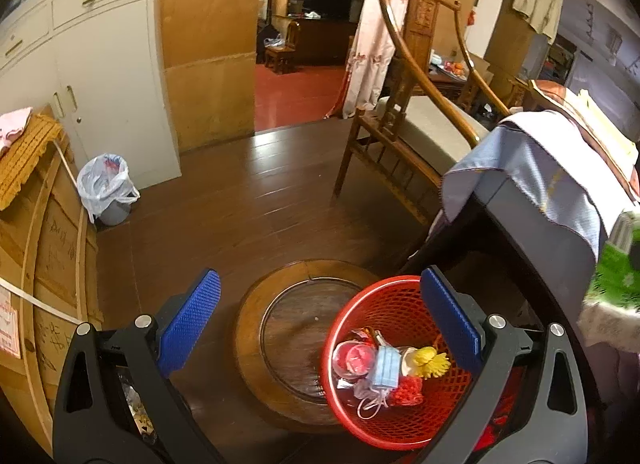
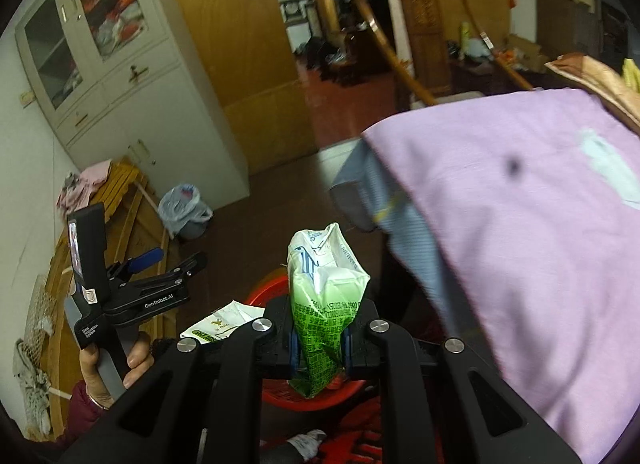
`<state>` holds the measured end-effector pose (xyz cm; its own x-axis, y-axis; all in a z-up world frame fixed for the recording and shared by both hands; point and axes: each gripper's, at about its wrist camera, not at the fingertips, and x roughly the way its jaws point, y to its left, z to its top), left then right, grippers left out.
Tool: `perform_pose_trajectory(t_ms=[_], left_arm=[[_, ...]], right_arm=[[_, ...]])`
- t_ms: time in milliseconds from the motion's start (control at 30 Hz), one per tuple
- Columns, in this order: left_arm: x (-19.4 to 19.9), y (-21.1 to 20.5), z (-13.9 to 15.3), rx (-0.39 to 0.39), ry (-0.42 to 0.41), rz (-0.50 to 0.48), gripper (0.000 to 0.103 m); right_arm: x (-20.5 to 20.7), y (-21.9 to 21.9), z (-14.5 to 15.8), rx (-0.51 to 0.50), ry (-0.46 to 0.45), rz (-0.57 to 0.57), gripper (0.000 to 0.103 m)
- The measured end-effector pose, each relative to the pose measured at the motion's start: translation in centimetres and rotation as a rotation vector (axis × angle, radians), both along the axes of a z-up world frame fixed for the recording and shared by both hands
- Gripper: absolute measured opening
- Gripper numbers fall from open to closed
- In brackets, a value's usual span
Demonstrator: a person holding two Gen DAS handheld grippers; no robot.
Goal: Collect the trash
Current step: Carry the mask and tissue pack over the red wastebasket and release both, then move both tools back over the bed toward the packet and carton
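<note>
My right gripper (image 2: 319, 338) is shut on a crumpled green and white carton (image 2: 326, 300) and holds it above a red mesh basket (image 2: 264, 294). The carton also shows blurred at the right edge of the left wrist view (image 1: 616, 272). The red basket (image 1: 360, 304) stands on the floor and holds a blue face mask (image 1: 386, 368), a yellow flower-like scrap (image 1: 432, 360) and red and pink wrappers. My left gripper (image 1: 320, 320) is open and empty above the basket's left side. It also shows in the right wrist view (image 2: 168, 260), held in a hand.
A round wooden stool (image 1: 256, 324) stands left of the basket. A table with a lilac cloth (image 2: 520, 223) is at the right. A lined grey bin (image 1: 108, 187) stands by the white cabinet (image 1: 108, 75). A wooden chair (image 1: 400, 143) is behind. A wooden crate (image 1: 44, 248) is at the left.
</note>
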<state>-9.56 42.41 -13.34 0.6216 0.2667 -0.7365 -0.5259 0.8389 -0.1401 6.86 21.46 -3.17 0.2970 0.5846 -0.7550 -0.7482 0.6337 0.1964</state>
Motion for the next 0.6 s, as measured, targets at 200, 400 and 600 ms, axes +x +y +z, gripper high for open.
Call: perform_pose_trajectory(t_ms=[200, 400, 600], left_arm=[[-0.5, 1.3, -1.0, -0.03, 0.013, 0.02, 0.096], [-0.5, 1.6, -1.4, -0.048, 0.017, 0.027, 0.096], [-0.2, 0.5, -0.9, -0.042, 0.017, 0.001, 0.096]], right_arm=[[0.5, 3.3, -1.9, -0.027, 0.069, 0.054, 0.037], [0.8, 3.0, -1.9, -0.033, 0.033, 0.034, 0.037], [1.2, 1.2, -1.6, -0.026, 0.03, 0.009, 0.037]])
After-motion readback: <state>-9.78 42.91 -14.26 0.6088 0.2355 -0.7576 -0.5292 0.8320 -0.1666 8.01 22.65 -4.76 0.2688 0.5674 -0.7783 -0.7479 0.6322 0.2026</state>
